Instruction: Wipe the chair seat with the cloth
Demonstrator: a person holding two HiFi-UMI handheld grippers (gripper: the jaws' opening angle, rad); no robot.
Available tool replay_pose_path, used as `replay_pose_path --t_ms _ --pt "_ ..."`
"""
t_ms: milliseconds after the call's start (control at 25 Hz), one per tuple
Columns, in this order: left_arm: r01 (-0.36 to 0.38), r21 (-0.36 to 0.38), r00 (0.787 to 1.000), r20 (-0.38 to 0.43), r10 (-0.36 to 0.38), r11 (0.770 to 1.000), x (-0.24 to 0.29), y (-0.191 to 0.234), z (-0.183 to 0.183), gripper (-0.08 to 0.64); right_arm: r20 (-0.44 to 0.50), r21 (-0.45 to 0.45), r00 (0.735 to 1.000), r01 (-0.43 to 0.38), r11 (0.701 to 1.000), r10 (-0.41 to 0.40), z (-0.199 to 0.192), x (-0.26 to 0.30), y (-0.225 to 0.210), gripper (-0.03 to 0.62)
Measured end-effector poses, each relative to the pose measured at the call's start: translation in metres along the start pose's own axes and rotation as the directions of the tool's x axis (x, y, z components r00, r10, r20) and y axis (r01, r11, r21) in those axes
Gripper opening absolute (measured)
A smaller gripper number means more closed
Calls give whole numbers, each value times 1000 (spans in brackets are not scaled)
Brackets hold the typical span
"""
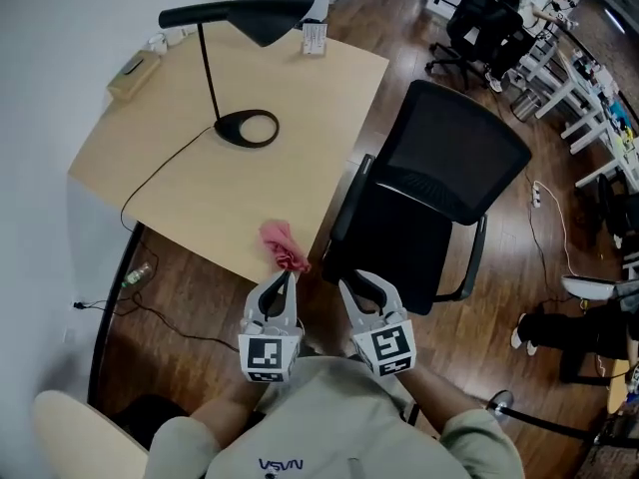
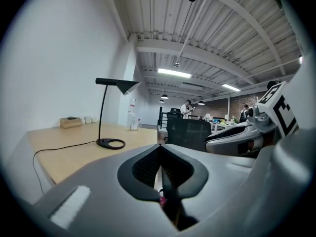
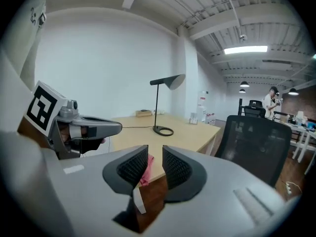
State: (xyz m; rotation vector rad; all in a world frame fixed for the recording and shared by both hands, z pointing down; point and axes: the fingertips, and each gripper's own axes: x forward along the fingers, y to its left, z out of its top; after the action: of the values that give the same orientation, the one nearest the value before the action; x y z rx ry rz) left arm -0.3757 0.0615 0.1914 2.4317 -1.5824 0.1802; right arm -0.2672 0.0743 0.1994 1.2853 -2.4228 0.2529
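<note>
A crumpled pink-red cloth (image 1: 284, 245) lies on the near corner of the wooden table (image 1: 240, 188). To its right, pushed against the table, stands the black office chair (image 1: 399, 242), its seat bare. My left gripper (image 1: 290, 275) hovers just short of the cloth with its jaws together and nothing in them. My right gripper (image 1: 357, 285) hangs beside it, before the chair's front edge, jaws apart and empty. In the right gripper view the cloth (image 3: 146, 169) shows through the gap of the right gripper (image 3: 155, 149), well beyond the tips. The left gripper view shows the left gripper (image 2: 159, 149) closed.
A black desk lamp (image 1: 245, 128) and its cable sit mid-table, a small box (image 1: 133, 73) at the far corner. A white wall runs along the left. Further chairs (image 1: 479, 18) and desks stand at the back right, and a person's legs (image 1: 569, 327) at the right.
</note>
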Motion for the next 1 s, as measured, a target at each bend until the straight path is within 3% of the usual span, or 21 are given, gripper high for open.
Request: replay_pose_path --t_ms 360,560,760,1000 --pt "-204 -27 979 -30 204 979 -4 88 -9 5 -94 -26 982 -169 985 166 -11 110 39 111" --pt "-310 -26 949 -71 308 950 -2 99 -30 5 -147 -44 961 -242 969 233 -30 153 49 130" --pt "-415 -55 906 -118 407 908 10 103 -54 5 -233 -82 932 -303 949 277 -66 185 50 132" --pt "-460 -62 879 -172 444 886 31 108 -82 5 -321 -91 894 -358 929 313 -102 216 53 147"
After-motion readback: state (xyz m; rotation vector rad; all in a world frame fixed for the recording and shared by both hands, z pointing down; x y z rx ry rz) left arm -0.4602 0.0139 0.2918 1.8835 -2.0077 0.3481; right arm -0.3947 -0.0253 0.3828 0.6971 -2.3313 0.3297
